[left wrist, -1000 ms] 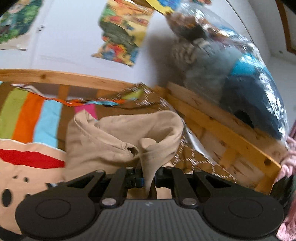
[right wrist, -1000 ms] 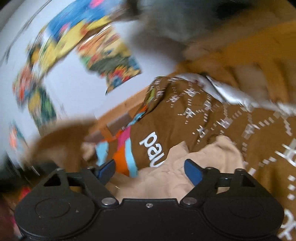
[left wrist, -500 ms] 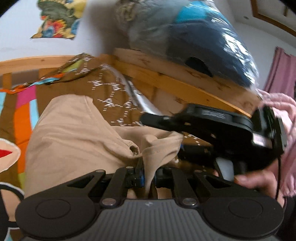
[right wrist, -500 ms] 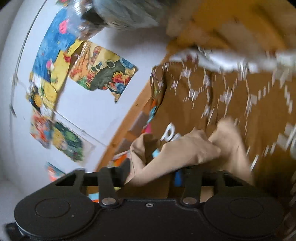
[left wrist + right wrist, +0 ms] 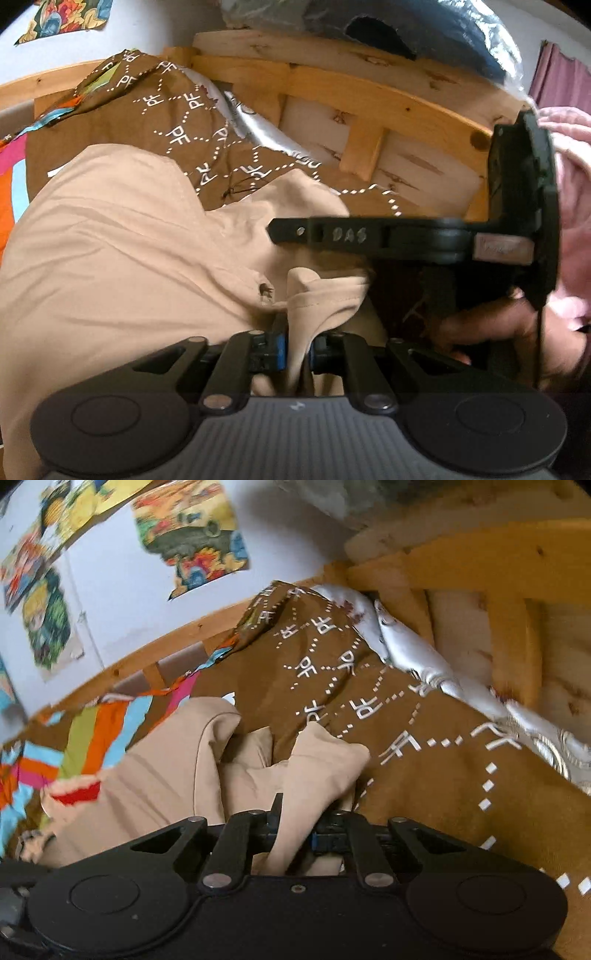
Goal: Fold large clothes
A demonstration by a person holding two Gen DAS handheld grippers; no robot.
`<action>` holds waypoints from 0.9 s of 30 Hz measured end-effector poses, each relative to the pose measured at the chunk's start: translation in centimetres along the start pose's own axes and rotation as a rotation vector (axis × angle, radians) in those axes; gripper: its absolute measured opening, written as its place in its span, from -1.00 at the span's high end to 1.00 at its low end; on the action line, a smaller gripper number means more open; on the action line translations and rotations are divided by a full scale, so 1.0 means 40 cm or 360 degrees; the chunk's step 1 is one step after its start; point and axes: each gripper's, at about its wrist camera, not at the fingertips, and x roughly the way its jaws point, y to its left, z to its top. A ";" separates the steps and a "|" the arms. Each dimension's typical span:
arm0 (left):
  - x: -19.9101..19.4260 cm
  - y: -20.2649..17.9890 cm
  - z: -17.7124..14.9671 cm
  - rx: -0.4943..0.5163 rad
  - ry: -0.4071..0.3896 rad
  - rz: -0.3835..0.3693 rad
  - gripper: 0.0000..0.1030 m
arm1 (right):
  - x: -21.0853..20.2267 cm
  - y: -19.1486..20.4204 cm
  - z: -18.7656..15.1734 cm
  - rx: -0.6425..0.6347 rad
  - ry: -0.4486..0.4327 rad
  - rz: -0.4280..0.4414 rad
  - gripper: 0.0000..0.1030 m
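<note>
A beige garment (image 5: 110,236) lies bunched on a brown patterned bedspread (image 5: 207,147). My left gripper (image 5: 297,347) is shut on a folded edge of it, with cloth pinched between the blue pads. The right gripper shows in the left wrist view as a black device (image 5: 406,236) just to the right, with a hand (image 5: 487,328) under it. In the right wrist view the right gripper (image 5: 295,830) is shut on another corner of the beige garment (image 5: 317,771); the rest of the cloth trails left.
A wooden bed frame (image 5: 362,92) with slats rises behind the bedspread. A silver cushion edge (image 5: 424,657) lies along it. A plastic-wrapped bundle (image 5: 424,33) sits on top of the frame. Posters (image 5: 192,528) hang on the white wall. Striped colourful bedding (image 5: 92,734) spreads left.
The right gripper went from open over the cloth to shut on a garment corner. Both grippers have come close together, and the left view swung right toward the bed frame.
</note>
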 end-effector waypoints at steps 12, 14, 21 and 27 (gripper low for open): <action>-0.256 0.120 0.030 -0.0435 -0.0249 -0.0334 0.00 | -0.020 0.049 0.010 -0.0191 0.0054 -0.0123 0.53; -0.308 0.160 0.023 -0.0512 -0.0349 -0.0302 -0.08 | -0.022 0.064 0.006 -0.0252 0.0076 -0.0161 0.50; -0.334 0.337 -0.027 -0.0809 -0.0311 0.0062 -0.15 | -0.097 0.111 0.020 -0.0415 0.0093 -0.0361 -0.04; -0.280 0.359 -0.060 -0.0812 -0.0190 0.0038 -0.14 | -0.160 0.201 0.113 -0.0632 -0.0109 -0.0412 -0.10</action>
